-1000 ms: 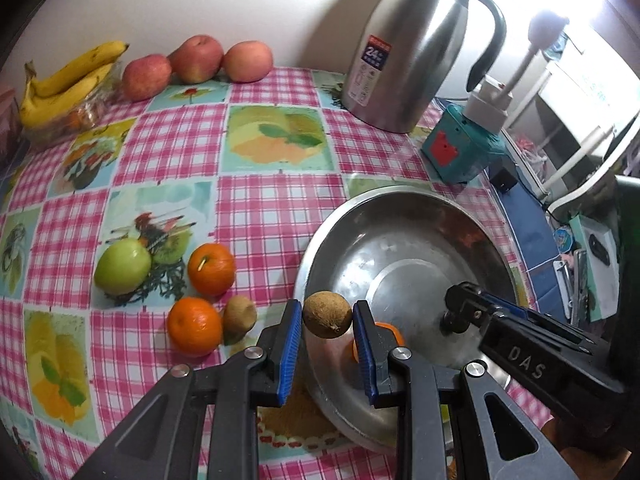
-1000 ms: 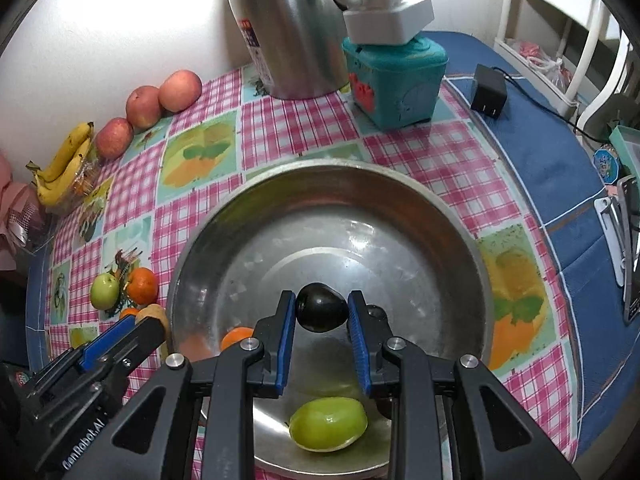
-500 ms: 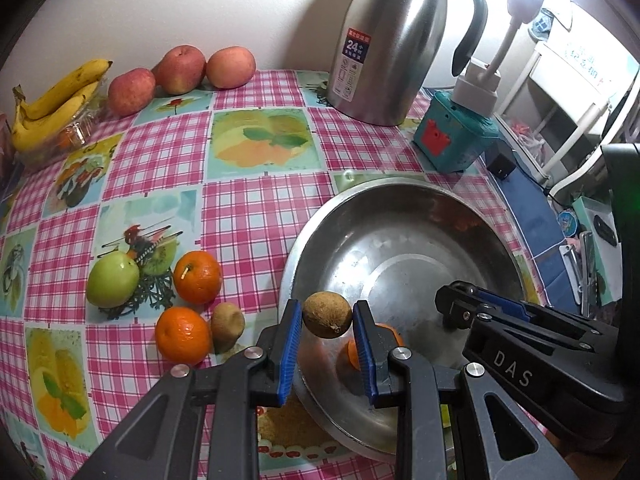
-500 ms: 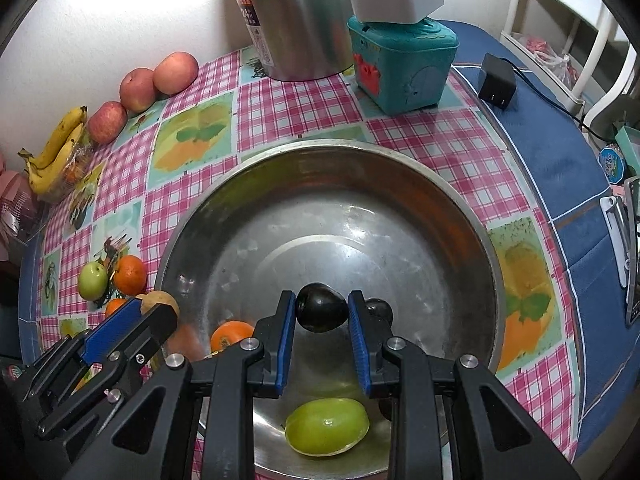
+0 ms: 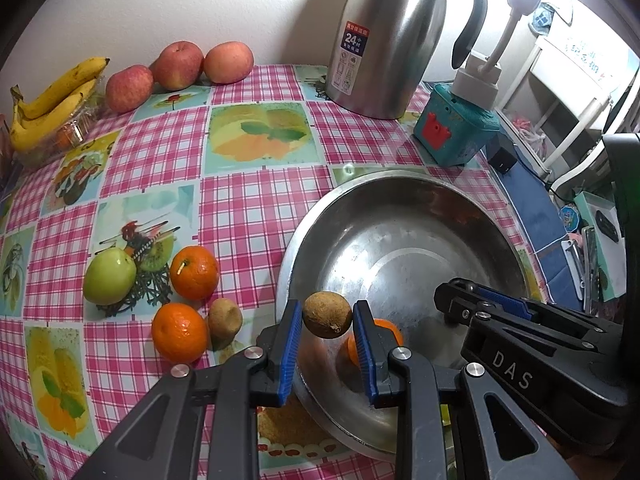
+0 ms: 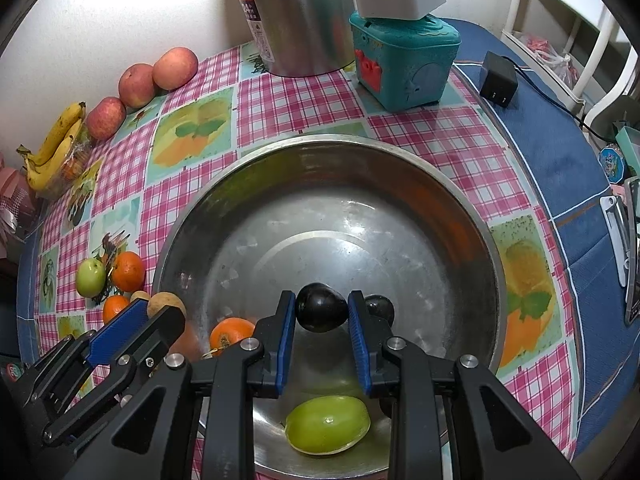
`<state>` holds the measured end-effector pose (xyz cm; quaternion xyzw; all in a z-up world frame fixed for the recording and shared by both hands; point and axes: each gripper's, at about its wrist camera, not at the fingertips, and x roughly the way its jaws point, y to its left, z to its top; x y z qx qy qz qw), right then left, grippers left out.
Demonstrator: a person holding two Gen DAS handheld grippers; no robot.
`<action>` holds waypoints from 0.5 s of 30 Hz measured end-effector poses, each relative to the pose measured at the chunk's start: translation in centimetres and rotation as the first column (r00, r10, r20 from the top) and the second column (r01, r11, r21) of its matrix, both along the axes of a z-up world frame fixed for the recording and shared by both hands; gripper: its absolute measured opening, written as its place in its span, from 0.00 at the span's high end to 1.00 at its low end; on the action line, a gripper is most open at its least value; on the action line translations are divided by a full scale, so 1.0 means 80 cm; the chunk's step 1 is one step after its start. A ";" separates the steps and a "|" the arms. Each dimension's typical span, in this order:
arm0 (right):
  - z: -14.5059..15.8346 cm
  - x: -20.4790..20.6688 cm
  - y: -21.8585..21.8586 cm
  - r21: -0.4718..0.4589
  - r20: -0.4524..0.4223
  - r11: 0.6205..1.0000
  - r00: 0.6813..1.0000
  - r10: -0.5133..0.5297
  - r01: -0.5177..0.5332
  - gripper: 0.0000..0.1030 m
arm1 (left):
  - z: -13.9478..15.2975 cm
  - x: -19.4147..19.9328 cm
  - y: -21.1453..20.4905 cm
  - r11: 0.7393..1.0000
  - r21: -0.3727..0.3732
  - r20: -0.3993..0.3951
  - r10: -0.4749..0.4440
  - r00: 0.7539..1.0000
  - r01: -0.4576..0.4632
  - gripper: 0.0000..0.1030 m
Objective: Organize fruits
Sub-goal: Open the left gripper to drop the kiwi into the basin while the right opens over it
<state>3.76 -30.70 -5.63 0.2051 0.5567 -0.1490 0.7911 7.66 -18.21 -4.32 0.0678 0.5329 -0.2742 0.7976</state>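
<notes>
My left gripper [image 5: 327, 322] is shut on a brown kiwi [image 5: 327, 314], held over the near-left rim of the steel bowl [image 5: 400, 184]. My right gripper [image 6: 321, 314] is shut on a dark plum [image 6: 321, 307] above the bowl's [image 6: 460, 196] near part. Inside the bowl lie an orange [image 6: 231, 332], a green fruit [image 6: 327, 425] and another dark fruit [image 6: 379, 307]. On the cloth left of the bowl sit a green apple [image 5: 109, 276], two oranges [image 5: 194, 272] [image 5: 179, 332] and a second kiwi [image 5: 225, 318].
Three red apples [image 5: 178, 65] and bananas [image 5: 52, 100] lie by the far wall. A steel thermos [image 5: 384, 36] and a teal box [image 5: 454, 130] with a white dispenser stand behind the bowl. A black adapter [image 6: 498, 80] lies on the blue cloth at right.
Both grippers have drawn back a little from the bowl while still holding their fruit; the bowl and the loose fruit have not moved.
</notes>
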 end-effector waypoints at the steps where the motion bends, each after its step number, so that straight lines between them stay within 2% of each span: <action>1: 0.000 0.000 0.000 0.000 -0.001 1.000 1.000 0.000 0.000 0.73 | 0.000 0.000 0.000 1.000 0.000 -0.001 0.001 1.000 -0.001 0.72; 8: -0.001 0.003 0.002 -0.005 -0.007 1.000 1.000 0.007 -0.007 0.69 | -0.001 0.000 0.000 1.000 0.007 -0.002 0.001 1.000 -0.001 0.71; 12: 0.001 0.001 0.000 -0.027 -0.010 1.000 1.000 -0.014 0.014 0.53 | 0.002 0.003 0.004 1.000 -0.004 -0.007 0.009 1.000 -0.009 0.70; 15: 0.002 0.000 -0.003 -0.017 0.000 0.999 1.000 -0.028 0.028 0.50 | 0.006 0.002 0.005 1.000 -0.006 0.001 0.009 1.000 -0.009 0.67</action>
